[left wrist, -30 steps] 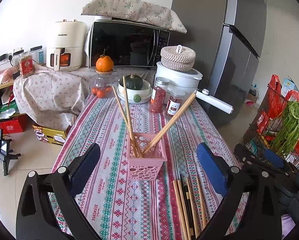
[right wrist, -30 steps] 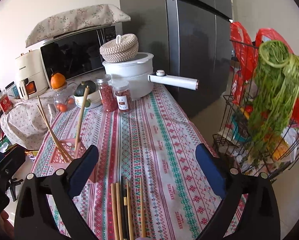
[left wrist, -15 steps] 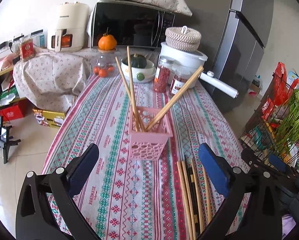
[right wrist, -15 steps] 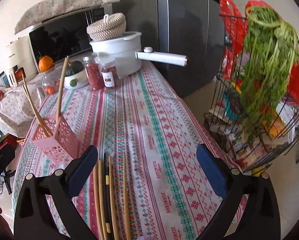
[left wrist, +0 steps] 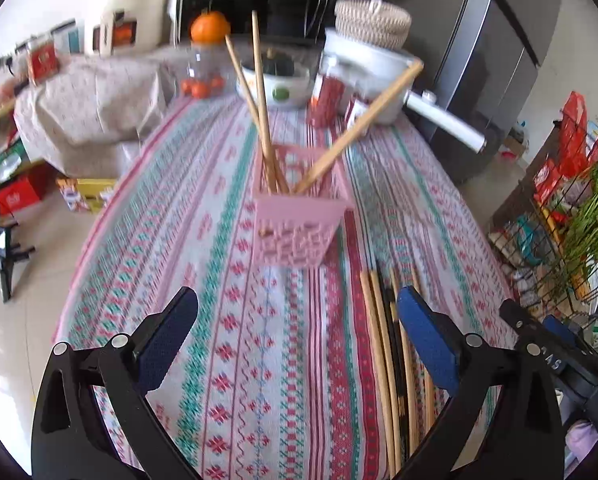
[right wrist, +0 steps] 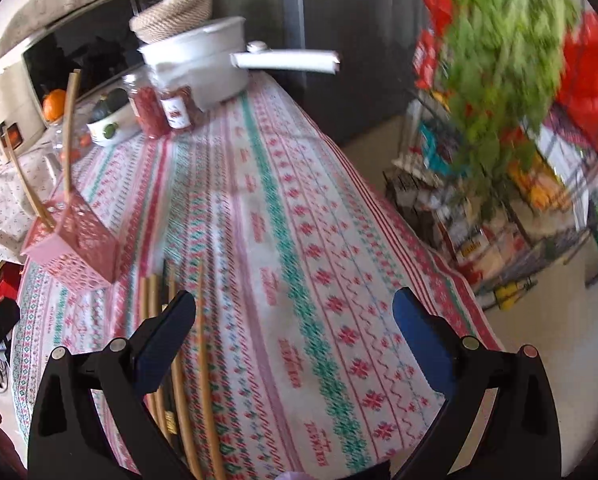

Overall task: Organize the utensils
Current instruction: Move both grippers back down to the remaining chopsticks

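Note:
A pink perforated utensil holder (left wrist: 299, 224) stands on the patterned tablecloth with three wooden chopsticks (left wrist: 261, 92) leaning out of it. It also shows at the left of the right wrist view (right wrist: 73, 248). Several loose chopsticks (left wrist: 391, 344) lie side by side on the cloth, just right of the holder's front; in the right wrist view they (right wrist: 183, 376) run under my left finger. My left gripper (left wrist: 297, 334) is open and empty, above the cloth in front of the holder. My right gripper (right wrist: 293, 332) is open and empty, right of the loose chopsticks.
At the far end stand a white pot with a long handle (left wrist: 379, 76), two spice jars (left wrist: 327, 96), a bowl (left wrist: 277, 84) and a jar topped by an orange (left wrist: 209, 28). A wire rack with greens (right wrist: 507, 80) stands right of the table edge (right wrist: 431, 256).
Both grippers have dropped lower and moved closer over the table. The holder and loose chopsticks now sit nearer. Both stay open and empty.

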Demonstrator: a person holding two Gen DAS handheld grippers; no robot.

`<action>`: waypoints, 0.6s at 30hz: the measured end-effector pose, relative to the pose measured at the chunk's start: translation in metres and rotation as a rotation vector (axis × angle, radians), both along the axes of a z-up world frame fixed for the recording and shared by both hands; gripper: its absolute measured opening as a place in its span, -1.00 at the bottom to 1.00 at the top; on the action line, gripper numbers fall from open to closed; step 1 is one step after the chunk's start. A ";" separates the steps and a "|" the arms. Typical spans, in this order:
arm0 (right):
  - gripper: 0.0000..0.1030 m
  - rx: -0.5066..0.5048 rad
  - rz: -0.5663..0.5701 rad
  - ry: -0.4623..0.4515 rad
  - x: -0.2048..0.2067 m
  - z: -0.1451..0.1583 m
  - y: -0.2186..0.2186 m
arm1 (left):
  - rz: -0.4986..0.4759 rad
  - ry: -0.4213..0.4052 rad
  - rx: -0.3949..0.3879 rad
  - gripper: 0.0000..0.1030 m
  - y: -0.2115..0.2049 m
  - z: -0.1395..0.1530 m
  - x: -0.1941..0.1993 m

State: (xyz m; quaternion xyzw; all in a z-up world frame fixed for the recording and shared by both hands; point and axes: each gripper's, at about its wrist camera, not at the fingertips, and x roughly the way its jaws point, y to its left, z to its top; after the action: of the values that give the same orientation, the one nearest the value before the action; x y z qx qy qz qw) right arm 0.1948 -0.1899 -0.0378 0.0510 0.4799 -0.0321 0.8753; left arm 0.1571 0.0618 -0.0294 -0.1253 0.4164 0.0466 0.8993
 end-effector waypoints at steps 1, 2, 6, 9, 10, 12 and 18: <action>0.87 0.002 -0.007 0.007 -0.001 -0.002 -0.004 | -0.002 0.028 -0.001 0.86 -0.001 -0.006 0.002; 0.87 0.004 -0.016 0.018 -0.002 -0.006 -0.009 | -0.002 0.043 -0.001 0.86 -0.001 -0.009 0.003; 0.87 0.022 -0.042 0.056 -0.003 -0.014 -0.024 | -0.020 0.125 -0.030 0.85 -0.007 -0.027 0.013; 0.87 0.053 -0.042 0.075 -0.003 -0.017 -0.030 | -0.023 0.211 -0.078 0.85 -0.012 -0.043 0.025; 0.87 0.058 -0.041 0.078 -0.003 -0.018 -0.031 | -0.016 0.247 -0.102 0.85 -0.013 -0.050 0.030; 0.87 0.064 -0.036 0.090 -0.002 -0.020 -0.034 | 0.018 0.295 -0.169 0.85 -0.012 -0.061 0.040; 0.87 0.107 -0.027 0.130 0.001 -0.029 -0.043 | 0.121 0.344 -0.172 0.85 -0.018 -0.074 0.060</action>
State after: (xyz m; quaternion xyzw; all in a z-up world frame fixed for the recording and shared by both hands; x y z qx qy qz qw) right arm 0.1960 -0.2326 -0.0668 0.1020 0.5360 -0.0212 0.8378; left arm 0.2173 0.0436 -0.1029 -0.2168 0.5580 0.0854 0.7964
